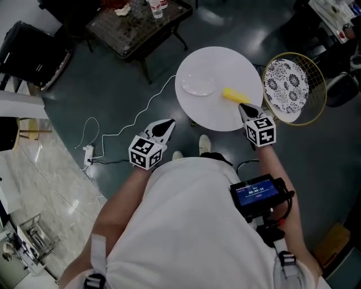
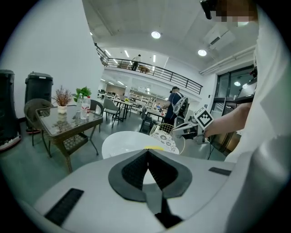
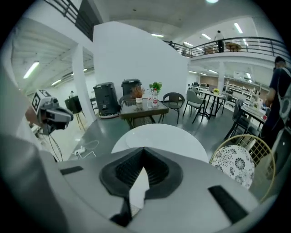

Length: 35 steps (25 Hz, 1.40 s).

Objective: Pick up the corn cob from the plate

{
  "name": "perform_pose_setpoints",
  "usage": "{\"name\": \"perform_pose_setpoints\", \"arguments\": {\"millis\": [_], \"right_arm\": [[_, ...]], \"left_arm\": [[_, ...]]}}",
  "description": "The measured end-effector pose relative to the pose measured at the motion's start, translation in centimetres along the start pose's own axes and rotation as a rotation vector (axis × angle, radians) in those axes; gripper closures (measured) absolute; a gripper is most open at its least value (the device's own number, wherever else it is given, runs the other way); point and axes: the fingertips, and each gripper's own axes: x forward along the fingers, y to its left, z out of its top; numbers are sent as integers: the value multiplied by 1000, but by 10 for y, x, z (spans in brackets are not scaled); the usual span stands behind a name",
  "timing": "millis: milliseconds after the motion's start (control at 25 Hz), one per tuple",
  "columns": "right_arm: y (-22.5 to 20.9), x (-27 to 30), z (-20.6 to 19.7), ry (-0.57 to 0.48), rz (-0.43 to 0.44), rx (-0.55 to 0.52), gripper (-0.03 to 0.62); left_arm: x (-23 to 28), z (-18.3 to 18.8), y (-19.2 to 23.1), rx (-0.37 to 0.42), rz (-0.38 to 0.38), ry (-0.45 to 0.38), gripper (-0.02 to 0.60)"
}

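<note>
The right gripper [image 3: 143, 149] has its jaws pressed together at the tips, with nothing gripped between them; only the white tabletop shows through the slit lower down. The left gripper [image 2: 148, 152] is closed in the same way and is also empty.

In the head view the right gripper's tip sits at the 5 o'clock end of the corn cob [image 1: 234, 95]. Whether it touches the cob cannot be told. The yellow cob lies on the round white table [image 1: 237, 62], just beside the clear glass plate [image 1: 197, 84] at the plate's 4 o'clock rather than on it. The left gripper view shows the cob only as a yellow sliver just above the jaw tips.

The left gripper is off the table at its 8 o'clock, above the dark floor. A wire chair with a patterned cushion [image 1: 287, 84] stands against the table's 3 o'clock edge. A glass-topped table [image 1: 135, 25] carrying bottles [image 1: 157, 8] stands at 10 o'clock. A white cable [image 1: 141, 115] snakes across the floor to a power strip [image 1: 88, 153] at 8 o'clock.
</note>
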Motion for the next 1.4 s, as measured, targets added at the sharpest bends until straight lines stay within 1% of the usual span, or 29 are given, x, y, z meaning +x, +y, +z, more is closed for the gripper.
{"name": "perform_pose_setpoints", "arguments": {"millis": [120,200,400,600,840,960,1120,1400], "right_arm": [[30,-25,6,-93,0,98,586],[45,-38,10,-151,3,140,586],[81,-63,20,-269,19,185,586],[112,-83,18,-348,25,232,586],[138,-107,10,-400,-6,265,586],[139,-107,5,-413,-7,262,586],[144,-123,-7,-429,-33,269,586],[150,-127,-7,-445,-41,275,586]], "left_arm": [[-22,-9,-3,-7,-15,-9,574],[-28,-11,-5,-3,-32,-15,574],[-33,-5,-10,25,-82,-22,574],[-37,-4,-24,59,-142,-15,574],[-42,-6,-39,96,-216,4,574],[-36,-11,-40,106,-224,13,574],[-37,-22,-54,119,-251,23,574],[-37,-23,-59,130,-269,22,574]]}}
